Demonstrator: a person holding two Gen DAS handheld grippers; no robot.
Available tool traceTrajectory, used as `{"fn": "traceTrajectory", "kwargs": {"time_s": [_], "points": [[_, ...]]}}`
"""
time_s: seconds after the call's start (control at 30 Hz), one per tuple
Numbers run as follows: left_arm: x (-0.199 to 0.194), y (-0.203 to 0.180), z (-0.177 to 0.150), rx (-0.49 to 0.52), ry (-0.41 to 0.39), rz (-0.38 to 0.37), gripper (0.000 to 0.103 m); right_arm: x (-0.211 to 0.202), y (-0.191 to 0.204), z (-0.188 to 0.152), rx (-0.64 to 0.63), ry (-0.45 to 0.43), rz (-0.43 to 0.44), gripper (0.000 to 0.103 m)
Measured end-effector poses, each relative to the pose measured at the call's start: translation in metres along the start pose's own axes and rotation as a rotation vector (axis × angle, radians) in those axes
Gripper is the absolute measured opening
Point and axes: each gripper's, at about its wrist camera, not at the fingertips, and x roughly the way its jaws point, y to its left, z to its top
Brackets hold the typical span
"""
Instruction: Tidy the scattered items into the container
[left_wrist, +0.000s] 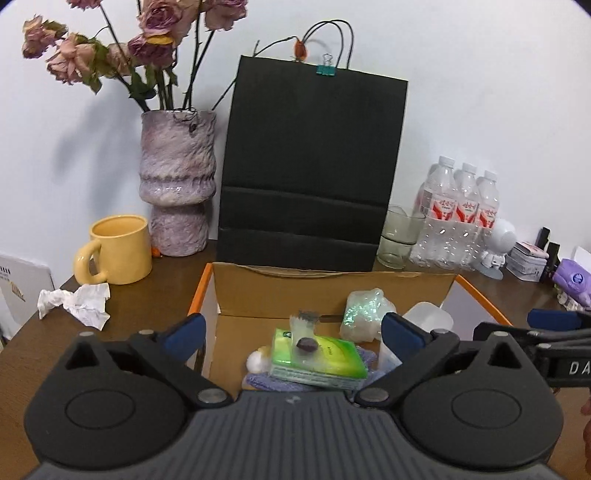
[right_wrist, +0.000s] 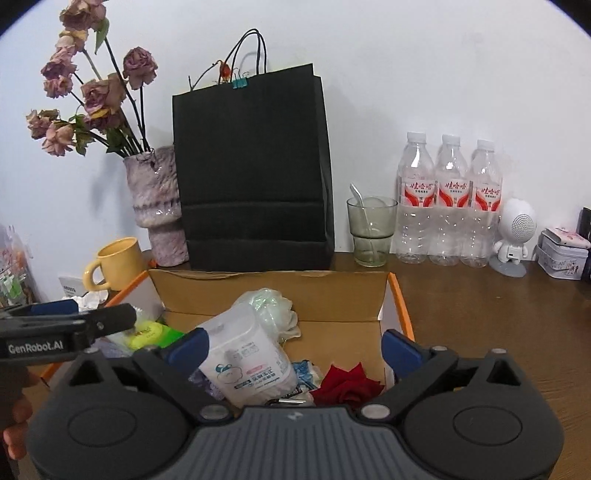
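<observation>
An open cardboard box with orange-edged flaps stands on the brown table; it also shows in the right wrist view. Inside lie a green tissue pack with a small clear packet holding a dark piece, a clear crumpled bag, a white plastic tub, and a red cloth rose. My left gripper is open and empty above the box's left half. My right gripper is open and empty above the box's right half. A crumpled white tissue lies on the table left of the box.
A yellow mug, a purple vase with dried roses, a black paper bag, a glass with a spoon, three water bottles, a white figurine and a tin stand along the wall. A purple pack lies far right.
</observation>
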Motion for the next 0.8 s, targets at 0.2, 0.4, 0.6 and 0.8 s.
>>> {"fn": "traceTrajectory", "kwargs": {"time_s": [0.2, 0.4, 0.6, 0.8], "points": [[0.004, 0.000, 0.000, -0.009, 0.028, 0.022, 0.103, -0.001, 0.001, 0.001, -0.004, 0.011, -0.008, 0.103], [0.002, 0.000, 0.000, -0.013, 0.030, 0.027, 0.103, -0.002, 0.003, 0.001, -0.011, 0.020, -0.012, 0.103], [-0.017, -0.001, -0.002, -0.034, 0.017, 0.025, 0.103, -0.020, 0.012, -0.001, -0.020, 0.010, -0.014, 0.103], [-0.057, -0.008, -0.013, -0.021, 0.005, 0.001, 0.103, -0.063, 0.019, -0.010, -0.017, -0.022, -0.015, 0.103]]}}
